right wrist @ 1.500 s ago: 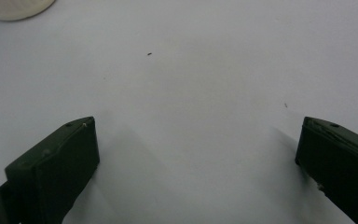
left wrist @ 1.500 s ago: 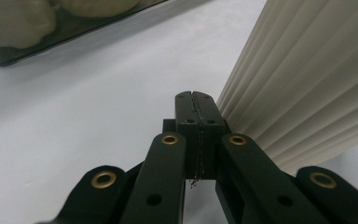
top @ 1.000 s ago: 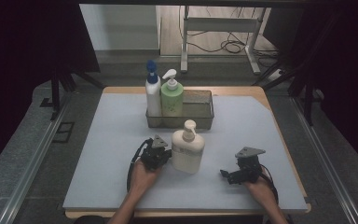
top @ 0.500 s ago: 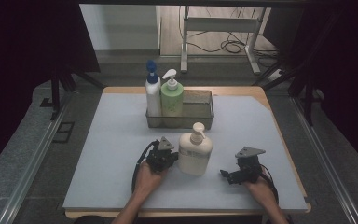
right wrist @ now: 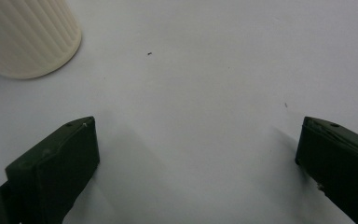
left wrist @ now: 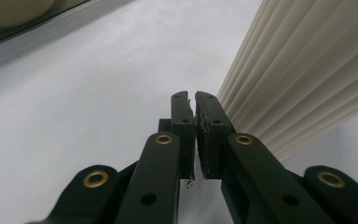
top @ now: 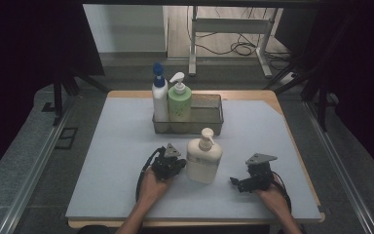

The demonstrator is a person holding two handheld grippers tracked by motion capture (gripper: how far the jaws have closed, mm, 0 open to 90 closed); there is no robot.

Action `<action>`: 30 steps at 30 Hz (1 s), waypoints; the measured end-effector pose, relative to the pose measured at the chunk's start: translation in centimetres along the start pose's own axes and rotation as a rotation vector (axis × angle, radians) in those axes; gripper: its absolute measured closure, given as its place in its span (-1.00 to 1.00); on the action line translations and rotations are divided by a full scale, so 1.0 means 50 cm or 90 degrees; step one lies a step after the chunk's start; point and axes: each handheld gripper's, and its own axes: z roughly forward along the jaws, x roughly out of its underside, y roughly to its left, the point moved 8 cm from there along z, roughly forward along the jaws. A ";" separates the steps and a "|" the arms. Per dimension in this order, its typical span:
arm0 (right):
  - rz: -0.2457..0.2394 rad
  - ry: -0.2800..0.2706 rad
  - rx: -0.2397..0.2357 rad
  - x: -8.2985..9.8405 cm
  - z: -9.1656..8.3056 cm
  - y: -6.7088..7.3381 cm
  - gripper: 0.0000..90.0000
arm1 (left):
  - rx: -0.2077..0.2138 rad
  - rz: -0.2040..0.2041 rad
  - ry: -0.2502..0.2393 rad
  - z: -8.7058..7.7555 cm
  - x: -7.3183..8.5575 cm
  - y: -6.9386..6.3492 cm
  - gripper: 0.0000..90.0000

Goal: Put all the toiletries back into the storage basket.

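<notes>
A cream ribbed pump bottle [top: 203, 161] stands upright on the grey mat [top: 112, 146], between my two grippers. My left gripper [top: 180, 166] lies just left of it, pointing at its side. In the left gripper view the jaws [left wrist: 192, 95] show only a thin slit with nothing in it; they have just been opening, and the bottle's ribbed wall [left wrist: 298, 79] passes close on their right. My right gripper [top: 233, 181] rests on the mat right of the bottle, pointing left, wide open [right wrist: 196, 125] over bare mat, the bottle's base [right wrist: 28, 37] beyond it.
A grey tray [top: 209, 114] stands at the back of the mat, holding a white bottle with a blue cap [top: 159, 95] and a green pump bottle [top: 179, 102] at its left end. A hand holds each gripper near the front edge.
The cream bottle stands a little further right than a second ago, and the left gripper has followed beside it. The right gripper has not moved.
</notes>
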 end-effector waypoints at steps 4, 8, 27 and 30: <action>-0.002 -0.001 -0.002 -0.001 -0.001 0.000 -1.00 | -0.008 -0.001 -0.001 -0.007 0.002 0.004 0.81; -0.009 -0.002 -0.005 -0.001 -0.003 0.002 -0.98 | -0.020 0.001 0.001 -0.019 0.007 0.012 0.70; -0.052 -0.034 -0.040 -0.029 -0.033 0.033 -1.00 | -0.050 -0.002 0.011 -0.061 0.039 0.015 0.10; -0.052 -0.041 -0.050 -0.034 -0.038 0.038 -1.00 | -0.052 -0.004 0.012 -0.065 0.047 0.016 0.01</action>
